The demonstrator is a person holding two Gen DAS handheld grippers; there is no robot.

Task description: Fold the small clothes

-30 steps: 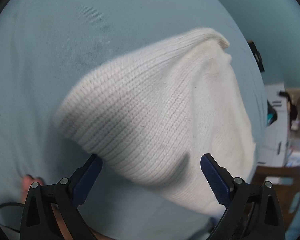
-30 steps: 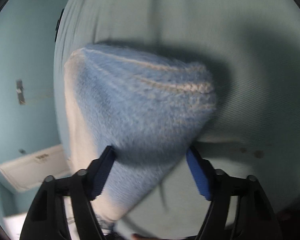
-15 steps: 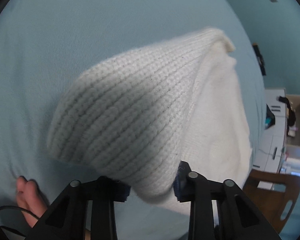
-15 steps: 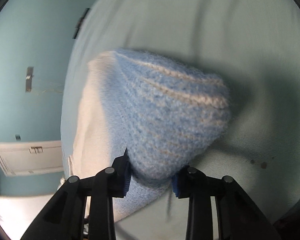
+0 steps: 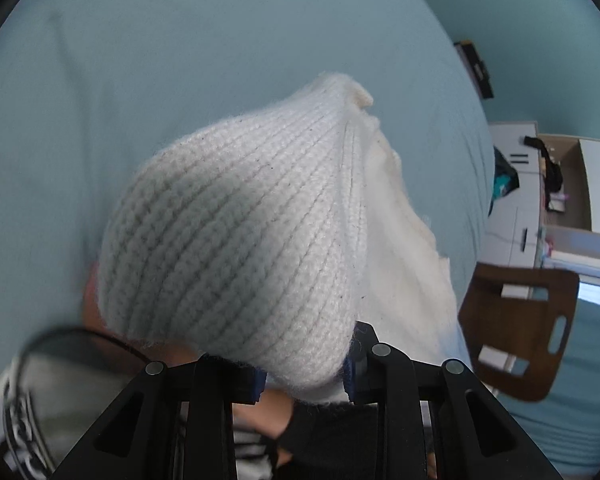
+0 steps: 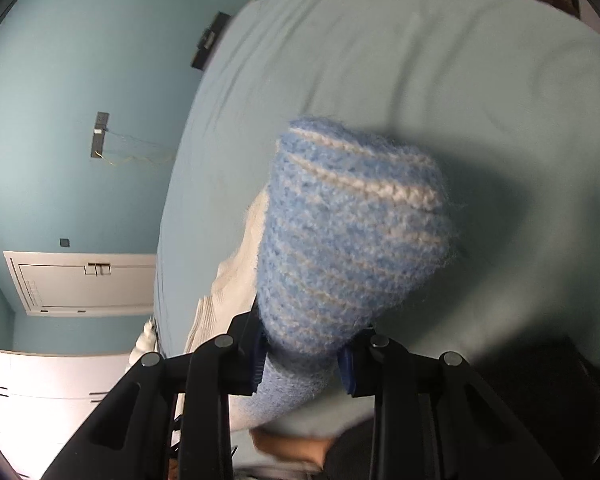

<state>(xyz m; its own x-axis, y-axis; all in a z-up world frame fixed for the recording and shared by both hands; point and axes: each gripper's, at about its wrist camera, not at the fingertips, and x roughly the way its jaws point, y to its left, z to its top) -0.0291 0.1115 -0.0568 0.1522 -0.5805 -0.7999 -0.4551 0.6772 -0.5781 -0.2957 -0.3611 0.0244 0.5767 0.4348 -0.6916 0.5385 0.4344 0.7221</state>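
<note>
A knitted garment lies between my two grippers, raised off the light blue bed sheet. In the left wrist view its white ribbed end bulges up from my left gripper, whose pads are shut on the bunched knit. In the right wrist view the other end is blue with pale stripes, and my right gripper is shut on it. The white part trails off to the left of the blue end. The pinched fabric hides both sets of fingertips.
The bed sheet fills most of both views. A brown wooden chair, white drawers and an open cardboard box stand right of the bed. A black cable loops at lower left. A white panel is on the teal wall.
Both grippers went from open around the knit to shut on it, then rose, lifting the garment's two ends off the sheet. The views pulled back from the bed.
</note>
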